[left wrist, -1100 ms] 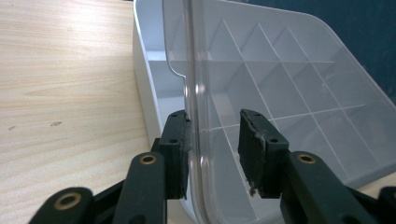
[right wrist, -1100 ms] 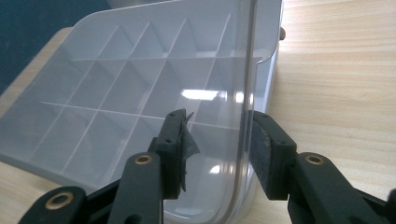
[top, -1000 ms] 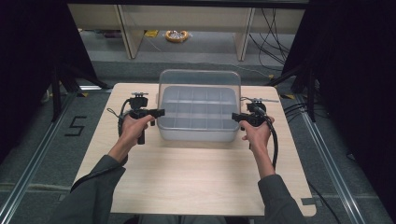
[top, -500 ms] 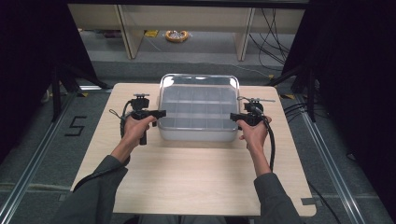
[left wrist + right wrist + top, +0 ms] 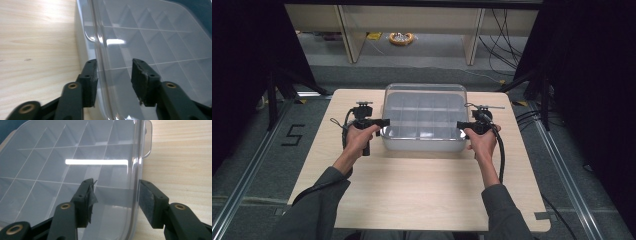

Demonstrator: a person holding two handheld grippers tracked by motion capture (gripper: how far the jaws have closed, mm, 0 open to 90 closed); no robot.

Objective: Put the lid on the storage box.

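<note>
On the pale wooden table (image 5: 412, 195), our clear compartment box (image 5: 424, 120) sits at twelve o'clock, set down since a second ago. Our right gripper (image 5: 460, 126) has just been loosening, jaws astride the wall; our left gripper (image 5: 384, 121) straddles the opposite wall, its outer pad against it, grip uncertain.

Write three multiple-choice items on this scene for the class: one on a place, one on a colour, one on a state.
1. Where does the box stand?
A. On the far half of the table, midway across
B. On the floor
C. At the table's near left corner

2. What colour is the box?
A. Red
B. Clear, see-through
C. Black

3. What state are the compartments in?
A. Packed with screws
B. Filled with water
C. Empty

Key:
1 A: in the high view, the box sits towards the far edge of the table.
2 B: its inner dividers show through the plastic.
3 C: nothing lies in the compartments.
</note>
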